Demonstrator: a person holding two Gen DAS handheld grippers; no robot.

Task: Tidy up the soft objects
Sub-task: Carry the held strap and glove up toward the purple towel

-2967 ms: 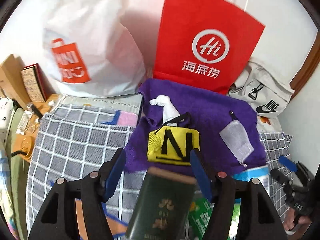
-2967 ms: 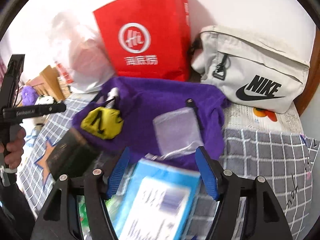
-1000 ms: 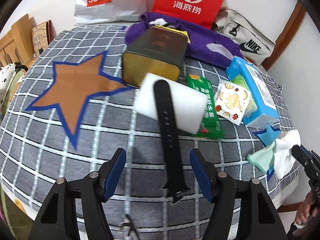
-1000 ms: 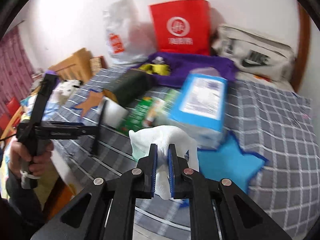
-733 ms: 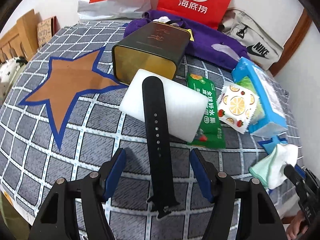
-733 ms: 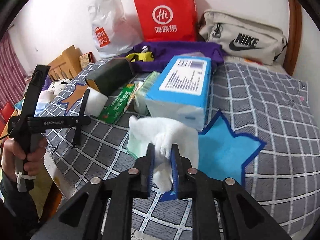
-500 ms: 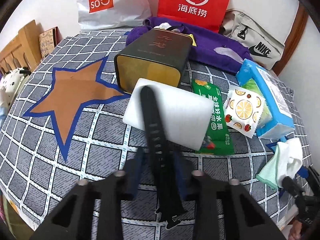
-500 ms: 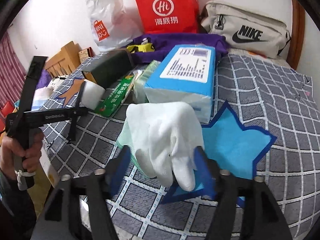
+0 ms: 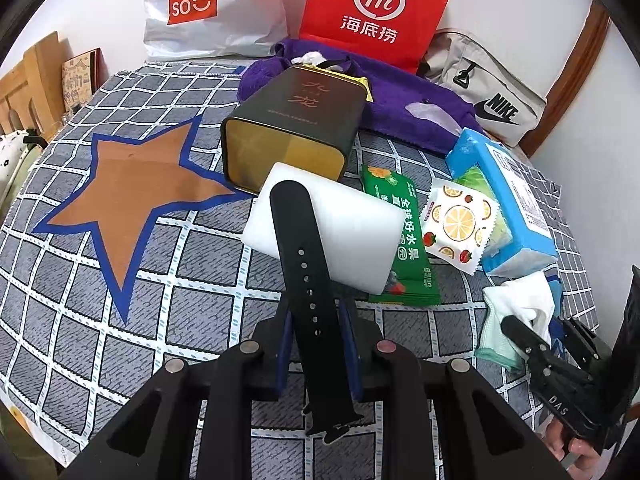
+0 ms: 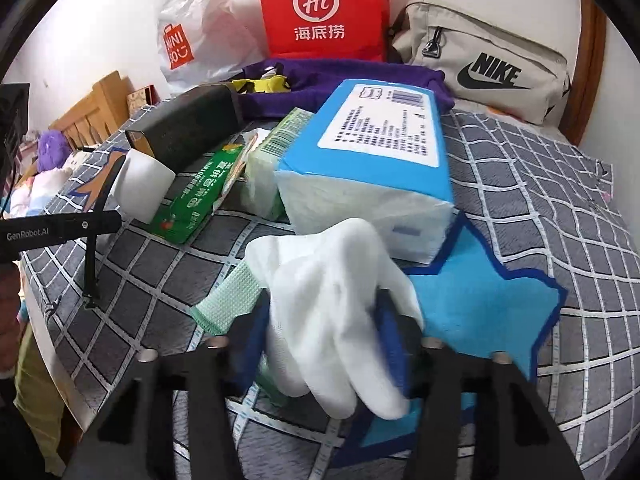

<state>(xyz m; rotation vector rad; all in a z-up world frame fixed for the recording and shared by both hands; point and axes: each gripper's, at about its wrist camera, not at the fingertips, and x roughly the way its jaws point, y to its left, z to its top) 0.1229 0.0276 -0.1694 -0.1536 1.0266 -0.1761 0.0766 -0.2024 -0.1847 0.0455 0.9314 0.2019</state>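
My left gripper is shut on a black watch strap, which leans over a white foam block on the checked bedspread. My right gripper has its jaws apart on either side of a white glove with a green cuff, which lies by the blue star patch. The glove also shows at the right of the left wrist view. A purple towel at the back holds a yellow pouch and a clear pouch.
A dark tin, a green snack pack, a fruit-print sachet and a blue tissue pack lie mid-bed. A Miniso bag, a red paper bag and a Nike bag stand against the wall.
My left gripper came down from the purple towel and shut on the black strap. My right gripper brought the white glove near the blue star, opened, and is now narrower around it.
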